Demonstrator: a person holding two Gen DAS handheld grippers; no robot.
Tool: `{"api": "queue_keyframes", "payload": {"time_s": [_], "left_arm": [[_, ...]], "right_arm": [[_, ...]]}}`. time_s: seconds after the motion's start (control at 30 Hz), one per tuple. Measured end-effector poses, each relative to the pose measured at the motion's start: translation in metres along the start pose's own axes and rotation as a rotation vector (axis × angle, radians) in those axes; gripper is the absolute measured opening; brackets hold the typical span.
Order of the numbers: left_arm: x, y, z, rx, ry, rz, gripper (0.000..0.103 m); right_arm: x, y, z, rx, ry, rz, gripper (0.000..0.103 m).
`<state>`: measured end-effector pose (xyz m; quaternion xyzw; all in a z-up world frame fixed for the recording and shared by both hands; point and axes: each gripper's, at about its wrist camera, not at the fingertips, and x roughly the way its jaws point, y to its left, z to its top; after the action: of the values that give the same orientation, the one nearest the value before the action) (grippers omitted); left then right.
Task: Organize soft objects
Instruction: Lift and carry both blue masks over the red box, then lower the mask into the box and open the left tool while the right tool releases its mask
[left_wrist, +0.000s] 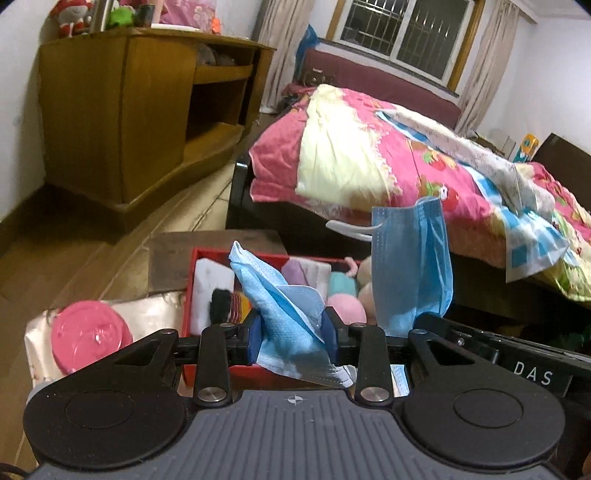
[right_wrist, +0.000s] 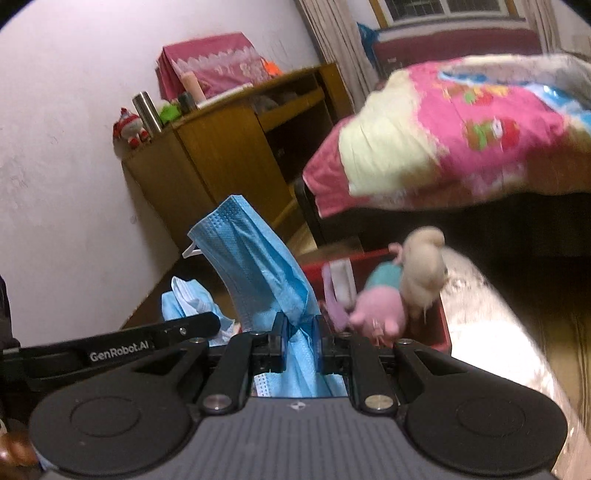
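Observation:
My left gripper (left_wrist: 291, 334) is shut on a crumpled blue face mask (left_wrist: 280, 295), held above the red box (left_wrist: 192, 295). My right gripper (right_wrist: 299, 332) is shut on a second blue face mask (right_wrist: 251, 258), which stands up from the jaws; this mask (left_wrist: 410, 266) and the right gripper's arm also show at the right of the left wrist view. The left-hand mask (right_wrist: 184, 302) shows at the left of the right wrist view. The red box (right_wrist: 439, 325) holds soft things: a pink ball (left_wrist: 345, 308), a pink plush (right_wrist: 380, 310), a cream plush (right_wrist: 423, 269), and folded cloths (left_wrist: 212, 284).
A pink lid (left_wrist: 88, 336) lies on a shiny covered surface (left_wrist: 147, 310) left of the box. A bed with a pink quilt (left_wrist: 388, 158) stands at the right. A wooden cabinet (left_wrist: 129, 110) stands at the back left on a wooden floor.

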<state>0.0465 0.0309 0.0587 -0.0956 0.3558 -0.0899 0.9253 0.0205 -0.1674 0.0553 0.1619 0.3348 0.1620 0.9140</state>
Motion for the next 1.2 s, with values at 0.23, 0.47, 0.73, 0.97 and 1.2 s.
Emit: {"api": "queue_keyframes", "payload": {"time_s": [0.23,0.47,0.73,0.97,1.2], "left_arm": [[0.007,0.004,0.016,-0.008,-0.03,0.033,0.035],[0.019,0.008,0.025,-0.007,-0.032,0.061,0.035],[0.038,0.012,0.038,0.005,-0.039,0.111,0.036],[0.068,0.016,0.042,0.016,-0.007,0.154,0.036],[0.104,0.022,0.038,0.04,0.053,0.214,0.04]], "right_arm": [[0.012,-0.001,0.015,0.01,-0.027,-0.008,0.0],[0.026,0.0,0.028,0.014,-0.045,-0.005,0.0],[0.052,0.007,0.042,-0.008,-0.054,-0.002,0.0],[0.082,-0.002,0.049,0.012,-0.042,-0.021,0.0],[0.121,-0.013,0.043,0.008,0.012,-0.061,0.0]]}}
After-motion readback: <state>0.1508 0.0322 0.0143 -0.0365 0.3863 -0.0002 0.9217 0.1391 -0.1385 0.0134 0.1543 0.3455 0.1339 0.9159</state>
